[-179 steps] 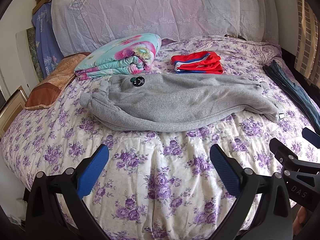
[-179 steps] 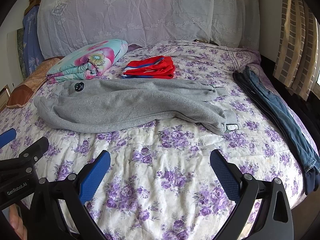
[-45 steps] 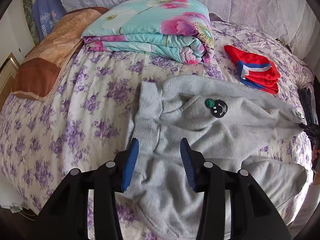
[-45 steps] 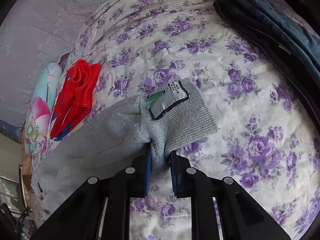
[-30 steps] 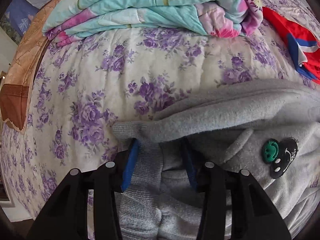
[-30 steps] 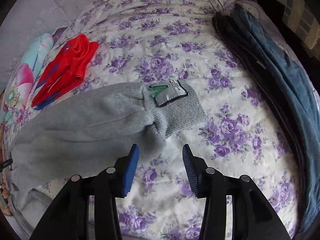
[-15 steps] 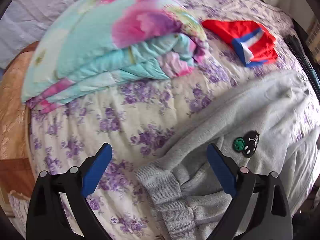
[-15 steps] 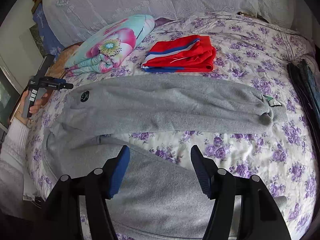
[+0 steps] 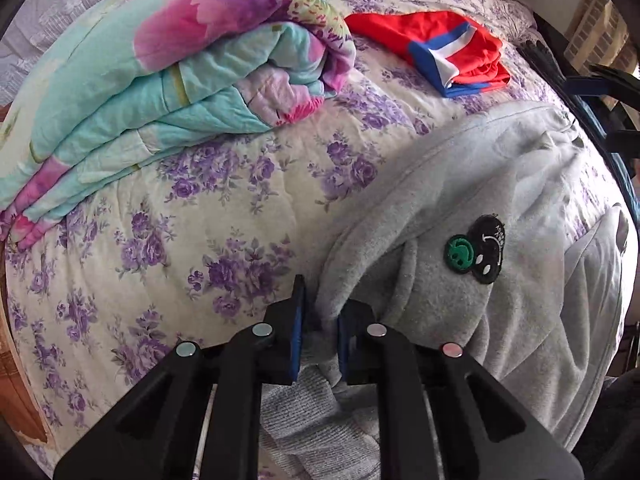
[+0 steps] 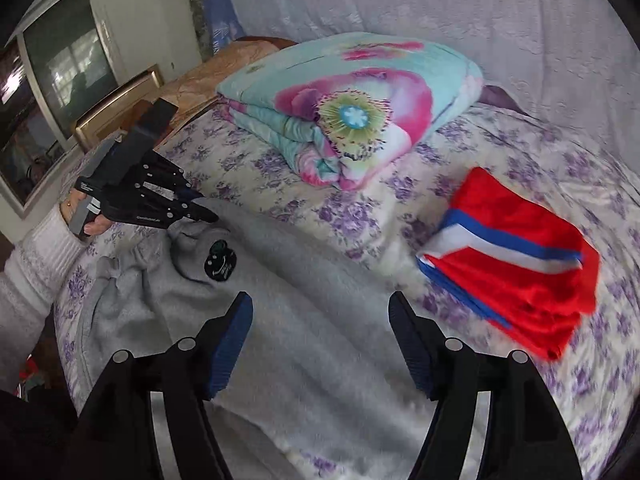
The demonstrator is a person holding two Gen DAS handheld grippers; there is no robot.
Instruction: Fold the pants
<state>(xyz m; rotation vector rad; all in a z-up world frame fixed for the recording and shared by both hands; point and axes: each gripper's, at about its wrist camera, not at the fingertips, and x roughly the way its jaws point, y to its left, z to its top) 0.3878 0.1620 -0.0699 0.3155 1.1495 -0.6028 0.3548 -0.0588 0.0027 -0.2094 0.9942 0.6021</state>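
Observation:
Grey sweatpants point(image 9: 500, 208) with a black and green smiley patch point(image 9: 476, 249) lie across the flowered bed point(image 9: 224, 216). My left gripper point(image 9: 319, 330) is shut on the waistband corner near the patch. In the right wrist view the pants point(image 10: 288, 292) spread under my right gripper point(image 10: 320, 344), which is open and empty just above the grey cloth. The left gripper point(image 10: 200, 210) shows there too, pinching the waistband by the patch point(image 10: 220, 262).
A folded turquoise flowered quilt point(image 9: 168, 52) lies at the head of the bed. Folded red, white and blue clothing point(image 10: 516, 256) lies to the right of the pants. A brown cloth point(image 10: 224, 64) and a window are at the left.
My left gripper was open over the waistband half a second ago and has closed on it. My right gripper has moved left and closer over the pants, still open.

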